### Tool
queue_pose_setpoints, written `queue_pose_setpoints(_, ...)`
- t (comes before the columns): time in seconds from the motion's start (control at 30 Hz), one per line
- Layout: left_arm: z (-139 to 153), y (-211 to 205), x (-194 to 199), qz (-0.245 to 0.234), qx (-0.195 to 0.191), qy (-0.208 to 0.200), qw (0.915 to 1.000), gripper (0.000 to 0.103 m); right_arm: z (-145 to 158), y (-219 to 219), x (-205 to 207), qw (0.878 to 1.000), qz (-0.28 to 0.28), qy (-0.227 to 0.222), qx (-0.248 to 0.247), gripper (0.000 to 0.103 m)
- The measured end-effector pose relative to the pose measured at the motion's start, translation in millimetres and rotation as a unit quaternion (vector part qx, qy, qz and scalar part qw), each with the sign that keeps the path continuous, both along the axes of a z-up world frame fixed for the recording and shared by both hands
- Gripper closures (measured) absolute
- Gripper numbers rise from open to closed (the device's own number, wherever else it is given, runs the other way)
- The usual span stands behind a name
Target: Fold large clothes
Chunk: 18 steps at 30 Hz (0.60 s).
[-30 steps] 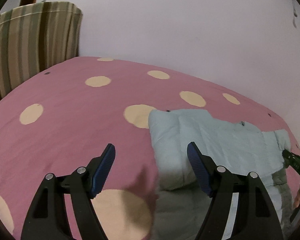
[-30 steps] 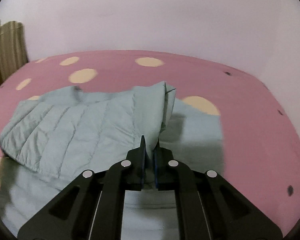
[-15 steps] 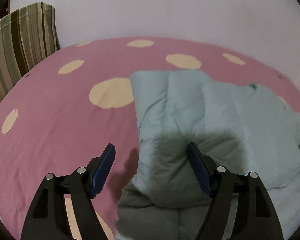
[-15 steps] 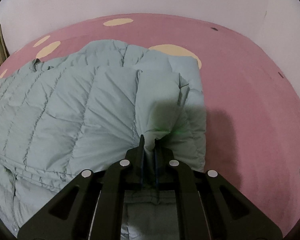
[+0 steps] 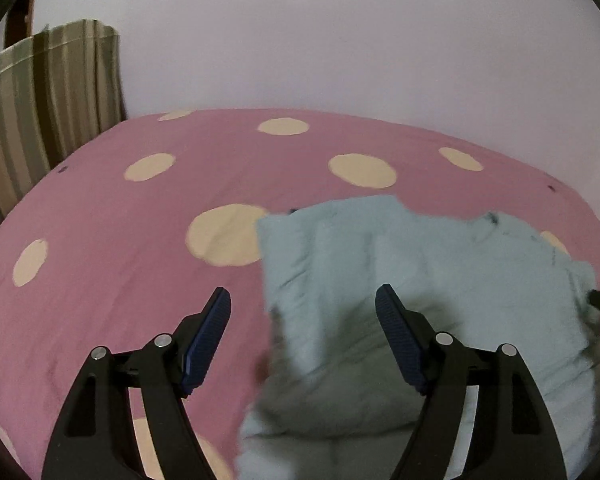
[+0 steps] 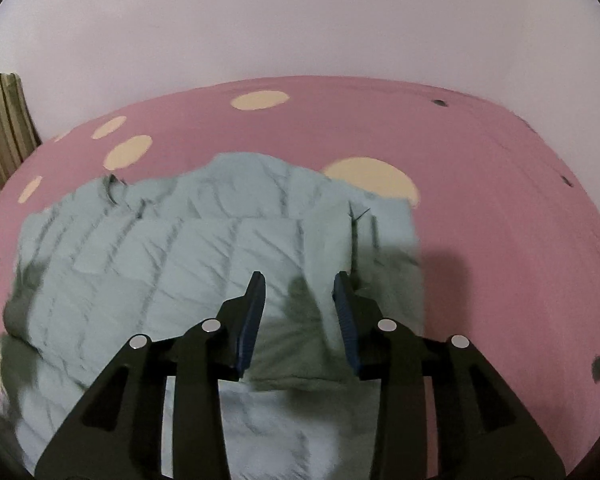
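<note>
my right gripper (image 6: 300, 292) has just been opening, jaws now apart over the pale blue puffer jacket (image 6: 188, 256), nothing pinched. left gripper (image 5: 302, 308) gapes wide at its edge, empty. jacket's folded on the pink dotted bedspread (image 5: 112, 240).

A pink bed (image 6: 480, 184) with cream dots carries a folded pale-blue quilted jacket (image 6: 188, 256).

Jacket (image 6: 204, 264) on bed (image 6: 500, 208) (folded over itself); curtain (image 5: 40, 112) behind bed's left edge.
</note>
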<state>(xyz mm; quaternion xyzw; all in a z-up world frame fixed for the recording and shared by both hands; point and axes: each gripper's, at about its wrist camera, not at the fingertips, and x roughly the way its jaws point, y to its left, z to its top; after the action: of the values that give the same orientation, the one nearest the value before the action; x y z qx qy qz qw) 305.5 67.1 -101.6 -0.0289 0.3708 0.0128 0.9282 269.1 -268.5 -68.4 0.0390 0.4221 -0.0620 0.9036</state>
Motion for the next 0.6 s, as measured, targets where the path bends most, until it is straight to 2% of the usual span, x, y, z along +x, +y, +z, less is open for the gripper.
queue_pose_setpoints(0.1,-14,-7,17,-0.002,0.006,0.018,0.9998,0.029,-12,7,22,1.000,0.009,0.020,-0.011,0.068)
queue_pose_setpoints(0.2,-41,-6,30,0.010,0.016,0.059,0.9981,0.029,-27,2,24,0.999,-0.012,0.043,-0.028,0.068)
queue_pose_setpoints(0.23,-46,-4,28,0.013,0.011,0.064,0.9978,0.029,-30,0,21,0.998,-0.018,0.049,-0.027,0.072)
queue_pose_setpoints(0.27,-49,-1,27,0.013,0.004,0.068,0.9976,0.029,-33,-5,15,0.998,-0.026,0.053,-0.026,0.081)
queue_pose_setpoints(0.33,-53,2,22,0.012,0.004,0.068,0.9976,0.029,-37,-13,1,0.997,-0.034,0.059,-0.032,0.093)
queue_pose_setpoints(0.43,-58,5,16,0.011,0.012,0.070,0.9974,0.028,-41,-29,-13,0.997,-0.044,0.059,-0.009,0.093)
queue_pose_setpoints(0.5,-59,6,15,0.012,0.012,0.073,0.9972,0.028,-39,-41,-23,0.997,-0.056,0.059,0.007,0.088)
queue_pose_setpoints(0.57,-56,8,12,0.012,0.014,0.072,0.9972,0.028,-31,-51,-34,0.995,-0.082,0.054,-0.001,0.063)
queue_pose_setpoints(0.6,-53,9,10,0.013,0.018,0.070,0.9973,0.028,-24,-57,-40,0.994,-0.100,0.047,-0.012,0.059)
